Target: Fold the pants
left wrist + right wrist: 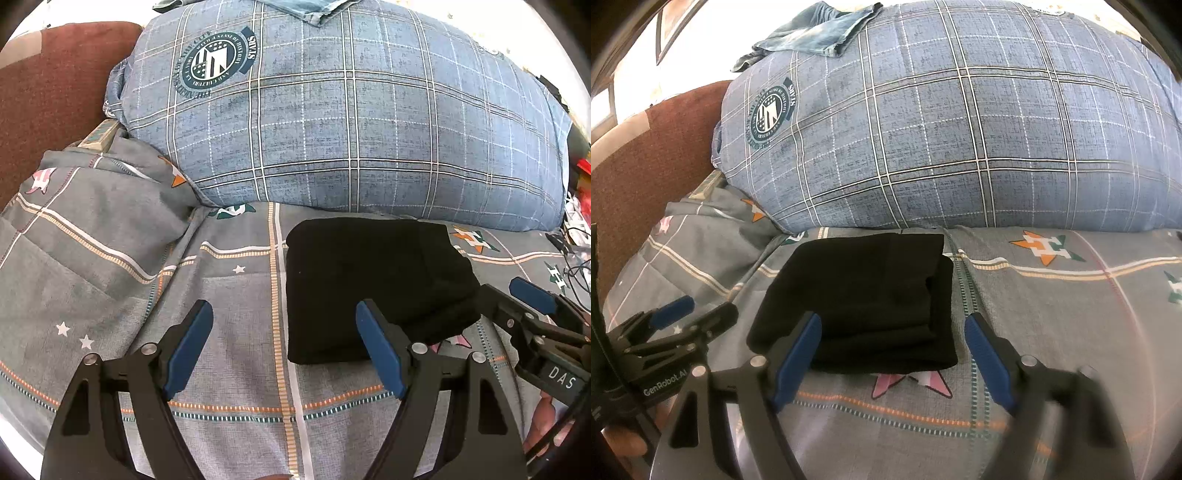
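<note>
The black pants [373,284] lie folded into a compact rectangle on the grey patterned bedsheet [229,369], just in front of the big pillow. In the right wrist view the same black pants [864,295] sit straight ahead. My left gripper [284,328] stands open over the sheet, to the left of the pants, with its right fingertip overlapping their near left corner in the view. My right gripper [892,339] is open near the pants' front edge, and nothing is clamped between its blue pads. Each gripper shows at the edge of the other's view.
A large blue plaid pillow [351,122] with a round crest fills the back. A blue denim garment [812,33] lies on top of it. A brown upholstered surface [48,96] rises at the left. Cables and clutter [576,236] sit at the far right.
</note>
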Motion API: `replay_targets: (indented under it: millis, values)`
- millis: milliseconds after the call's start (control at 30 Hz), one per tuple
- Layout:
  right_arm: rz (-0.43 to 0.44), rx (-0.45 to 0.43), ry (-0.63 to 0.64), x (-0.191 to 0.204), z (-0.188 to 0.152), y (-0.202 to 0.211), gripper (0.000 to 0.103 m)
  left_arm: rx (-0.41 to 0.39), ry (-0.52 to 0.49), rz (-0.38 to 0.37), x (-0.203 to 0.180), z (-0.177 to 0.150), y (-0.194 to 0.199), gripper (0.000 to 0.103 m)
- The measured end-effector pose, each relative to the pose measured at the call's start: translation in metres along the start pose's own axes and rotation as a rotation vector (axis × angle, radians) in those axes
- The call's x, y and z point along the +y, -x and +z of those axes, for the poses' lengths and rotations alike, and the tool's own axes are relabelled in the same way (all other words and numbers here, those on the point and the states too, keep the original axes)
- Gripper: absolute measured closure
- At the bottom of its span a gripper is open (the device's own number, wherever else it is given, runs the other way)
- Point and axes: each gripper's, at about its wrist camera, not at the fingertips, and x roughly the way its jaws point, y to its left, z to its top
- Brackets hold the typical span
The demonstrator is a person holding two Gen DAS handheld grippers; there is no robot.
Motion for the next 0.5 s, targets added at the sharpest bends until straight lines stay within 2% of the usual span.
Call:
replay_targets:
  millis: [500]
  values:
    - [-0.001, 0.011, -0.012, -0.0015, -0.0015, -0.0011, 0.022, 0.006, 0.007, -0.015, -0.0044, -0.0014, 0.0003, 0.023]
